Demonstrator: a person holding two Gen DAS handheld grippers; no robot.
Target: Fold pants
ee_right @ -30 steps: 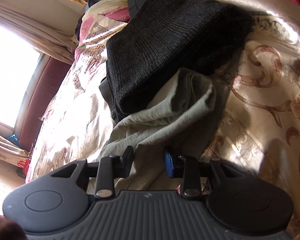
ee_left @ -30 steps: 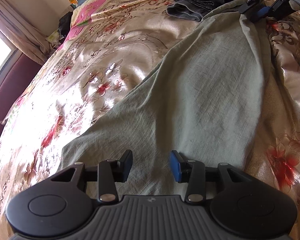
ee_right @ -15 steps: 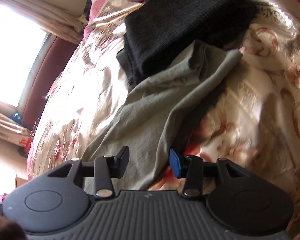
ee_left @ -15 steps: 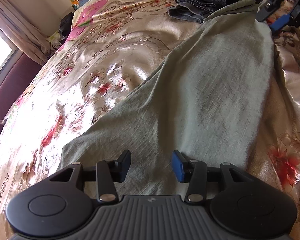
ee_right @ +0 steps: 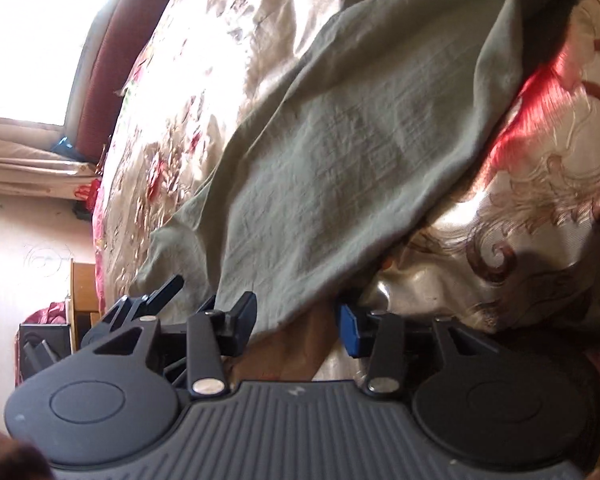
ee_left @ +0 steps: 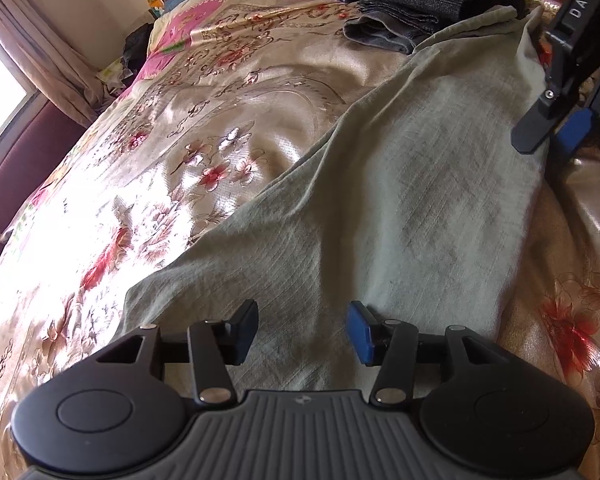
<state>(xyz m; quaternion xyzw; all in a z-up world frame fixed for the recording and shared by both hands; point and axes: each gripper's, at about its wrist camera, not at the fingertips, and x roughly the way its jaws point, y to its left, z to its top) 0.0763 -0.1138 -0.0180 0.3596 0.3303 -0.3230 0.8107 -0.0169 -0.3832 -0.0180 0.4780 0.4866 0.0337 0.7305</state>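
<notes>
Left wrist view shows the full layout: the pants (ee_left: 400, 200), a grey-green woven fabric with a fine crosshatch texture, lie spread on the bed (ee_left: 204, 128), which carries a glossy satin cover with a floral print. Their long axis runs from the near edge by the left gripper (ee_left: 302, 328) diagonally away toward the upper right, narrowing to a bunched end. That far end lies against a stack of folded dark clothes (ee_left: 420, 4): a black knit piece on top, grey denim beneath. The left gripper hovers over the near end of the pants; its fingers (ee_left: 246, 330) are spread apart with nothing between them. The right gripper (ee_left: 556, 130) appears at the right edge of this view, above the side edge of the pants.

Right wrist view is rolled sideways and partly motion-blurred. It shows the right edge of the pants (ee_right: 340, 152) close up, draped with a soft fold over the cover. The right gripper (ee_right: 296, 326) has its fingers parted, straddling the cloth edge, not clenched on it. A window (ee_right: 28, 40) and a maroon bed frame (ee_right: 100, 76) appear here.
</notes>
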